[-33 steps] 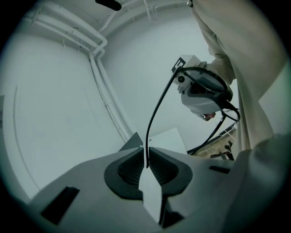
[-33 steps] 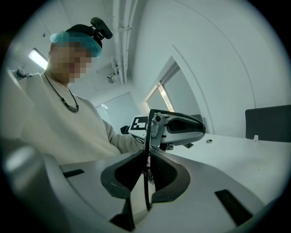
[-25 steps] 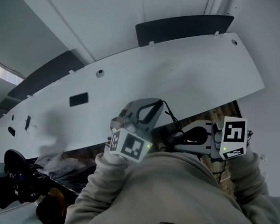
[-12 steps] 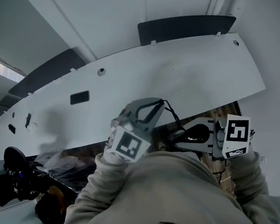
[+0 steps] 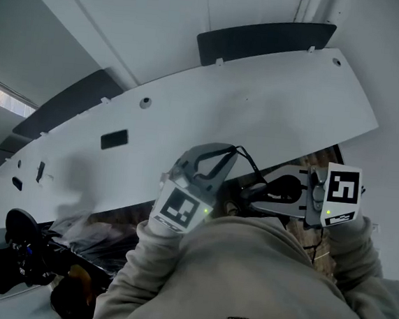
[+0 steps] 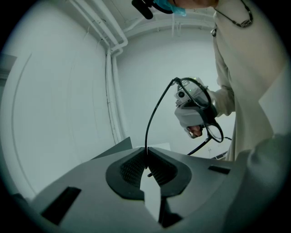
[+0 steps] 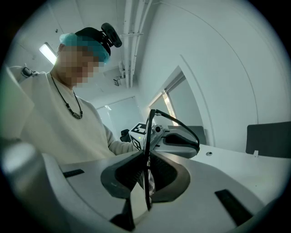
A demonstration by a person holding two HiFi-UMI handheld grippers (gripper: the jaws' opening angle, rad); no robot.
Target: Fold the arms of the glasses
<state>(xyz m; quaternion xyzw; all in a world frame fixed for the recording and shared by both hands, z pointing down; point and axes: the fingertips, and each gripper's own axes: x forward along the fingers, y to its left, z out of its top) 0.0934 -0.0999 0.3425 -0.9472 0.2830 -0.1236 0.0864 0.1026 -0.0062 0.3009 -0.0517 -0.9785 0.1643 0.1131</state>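
The black-framed glasses (image 6: 196, 98) hang in the air between my two grippers, in front of my chest. One thin black arm (image 6: 152, 116) curves down into my left gripper (image 6: 146, 164), which is shut on its end. My right gripper (image 7: 146, 179) is shut on the front frame (image 7: 146, 150), which stands edge-on between the pads. From the frame's top the arm (image 7: 182, 125) arcs out, unfolded, to the left gripper (image 7: 179, 139). In the head view the left gripper (image 5: 222, 154) and the right gripper (image 5: 252, 195) face each other closely, with the arm (image 5: 245, 163) a thin black line between them.
A long white tabletop (image 5: 275, 99) with small holes and a dark slot lies ahead, with dark panels (image 5: 264, 39) along its far edge. Black gear (image 5: 14, 260) sits at the lower left. My beige sleeves fill the bottom of the head view.
The left gripper has rolled a little, so its marker cube shows a different face. The right gripper's cube has shifted slightly right. Both grips on the glasses are unchanged.
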